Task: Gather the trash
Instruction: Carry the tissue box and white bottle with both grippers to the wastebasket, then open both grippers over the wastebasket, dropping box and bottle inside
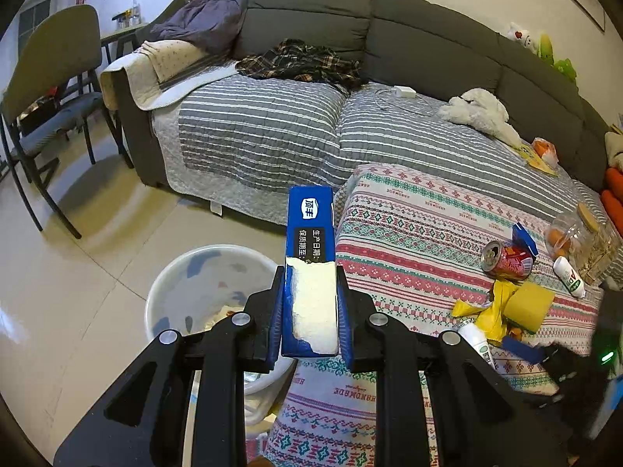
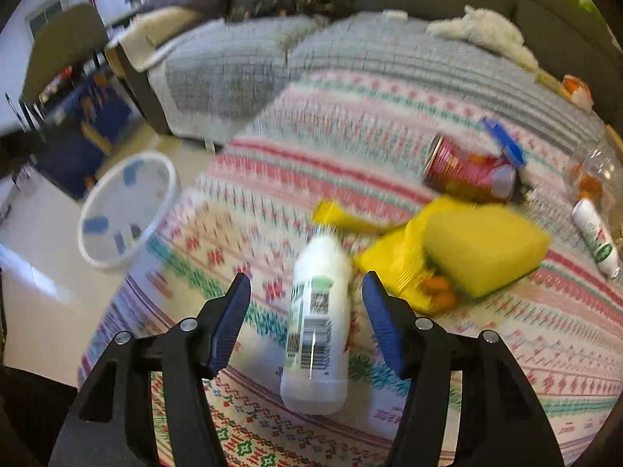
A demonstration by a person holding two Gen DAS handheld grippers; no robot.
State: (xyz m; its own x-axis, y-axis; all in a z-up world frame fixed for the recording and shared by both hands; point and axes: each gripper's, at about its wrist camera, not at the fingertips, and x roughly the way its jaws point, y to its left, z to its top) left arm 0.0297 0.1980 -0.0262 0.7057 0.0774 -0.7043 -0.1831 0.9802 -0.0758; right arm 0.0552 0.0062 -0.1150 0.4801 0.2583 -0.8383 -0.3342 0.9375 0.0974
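Observation:
My left gripper (image 1: 310, 303) is shut on a blue carton (image 1: 310, 233) with a torn white patch, held up beside the table's edge, right of and above a white bin (image 1: 187, 284) on the floor. My right gripper (image 2: 305, 303) is open, its fingers either side of a white plastic bottle (image 2: 317, 327) lying on the patterned tablecloth (image 2: 350, 124). A red can (image 2: 467, 171), a yellow wrapper (image 2: 393, 264), a yellow sponge (image 2: 486, 245) and a small white tube (image 2: 595, 237) lie beyond. The bin also shows in the right wrist view (image 2: 124, 210).
A grey sofa (image 1: 350, 39) with a striped cover, clothes and a plush toy stands behind the table. A chair (image 1: 50, 89) stands at the left on the tiled floor. A clear jar (image 1: 580, 233) sits at the table's right end.

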